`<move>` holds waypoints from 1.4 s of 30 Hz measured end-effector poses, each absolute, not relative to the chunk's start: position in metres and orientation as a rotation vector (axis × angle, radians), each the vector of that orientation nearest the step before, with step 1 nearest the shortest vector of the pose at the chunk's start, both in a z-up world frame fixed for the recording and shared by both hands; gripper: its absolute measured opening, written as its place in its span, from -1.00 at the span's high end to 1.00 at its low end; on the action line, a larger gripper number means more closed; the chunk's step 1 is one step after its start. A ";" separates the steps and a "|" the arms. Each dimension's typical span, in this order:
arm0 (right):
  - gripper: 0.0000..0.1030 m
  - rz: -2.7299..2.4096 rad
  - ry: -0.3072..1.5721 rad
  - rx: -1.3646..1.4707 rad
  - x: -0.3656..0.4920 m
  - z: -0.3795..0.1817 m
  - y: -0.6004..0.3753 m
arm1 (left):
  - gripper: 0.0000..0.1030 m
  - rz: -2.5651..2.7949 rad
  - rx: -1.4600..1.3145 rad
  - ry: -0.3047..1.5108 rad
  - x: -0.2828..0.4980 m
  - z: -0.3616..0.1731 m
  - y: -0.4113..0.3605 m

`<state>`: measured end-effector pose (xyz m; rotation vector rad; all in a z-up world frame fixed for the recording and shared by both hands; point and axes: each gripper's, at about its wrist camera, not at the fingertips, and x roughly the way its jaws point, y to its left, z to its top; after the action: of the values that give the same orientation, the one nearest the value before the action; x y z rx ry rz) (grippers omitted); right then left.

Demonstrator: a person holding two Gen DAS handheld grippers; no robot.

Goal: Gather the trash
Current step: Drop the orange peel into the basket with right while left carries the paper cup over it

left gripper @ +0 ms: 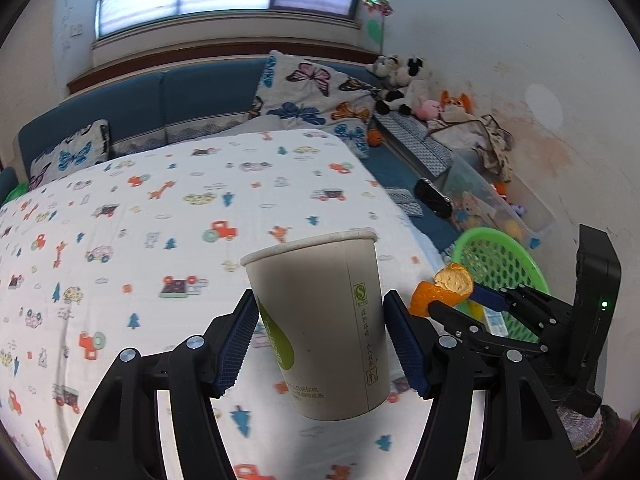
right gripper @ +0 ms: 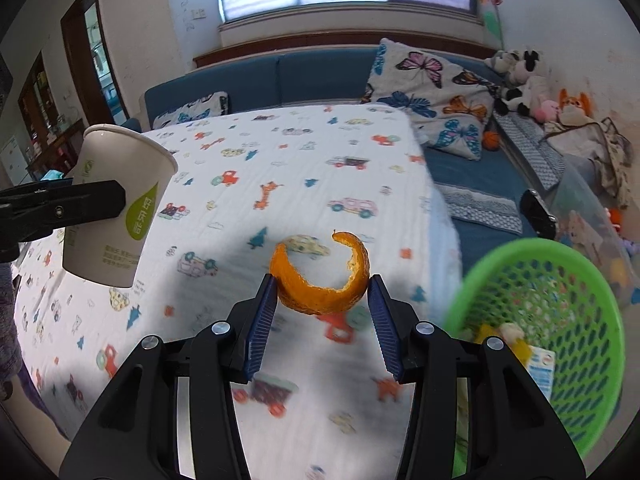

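Tablecloth (right gripper: 280, 152) printed with cars and trees lay bare of objects to its far edge, past which stood a blue sofa (right gripper: 304, 72). A green mesh basket (right gripper: 592, 380) sat off the cloth's right edge, holding a yellow scrap and a white packet. The left gripper (left gripper: 320, 332) was clamped on a paper cup (left gripper: 320, 320) above the cloth. The right gripper (right gripper: 322, 312) pinched a curled orange peel (right gripper: 320, 280), just beside the basket's rim.
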<state>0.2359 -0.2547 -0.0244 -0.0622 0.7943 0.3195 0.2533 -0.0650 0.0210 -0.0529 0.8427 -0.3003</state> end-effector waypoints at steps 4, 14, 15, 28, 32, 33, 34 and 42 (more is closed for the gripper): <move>0.08 0.276 0.793 -0.054 0.223 -0.022 -0.280 | -0.21 -0.340 -0.041 0.845 0.250 0.021 -0.086; 0.06 0.148 0.798 -0.028 0.204 -0.020 -0.348 | -0.21 -0.436 -0.003 0.848 0.247 0.024 -0.145; 0.06 0.134 0.801 -0.025 0.203 -0.020 -0.355 | -0.21 -0.448 0.003 0.849 0.248 0.024 -0.153; -0.18 0.002 0.809 0.042 0.185 -0.030 -0.428 | -0.21 -0.540 0.056 0.860 0.258 0.022 -0.226; -0.18 -0.013 0.800 0.061 0.178 -0.029 -0.441 | -0.21 -0.573 0.063 0.869 0.260 0.021 -0.247; -0.19 -0.015 0.797 0.067 0.176 -0.028 -0.444 | -0.21 -0.578 0.071 0.867 0.260 0.021 -0.252; -0.23 -0.018 0.794 0.073 0.173 -0.028 -0.447 | -0.21 -0.581 0.082 0.863 0.260 0.020 -0.258; -0.33 -0.033 0.785 0.093 0.156 -0.028 -0.460 | -0.22 -0.614 0.127 0.886 0.267 0.008 -0.296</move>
<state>0.1563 -0.4602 -0.0275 0.0926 0.7849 -0.0333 0.2672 -0.2961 0.0079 0.1266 0.8857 -0.6141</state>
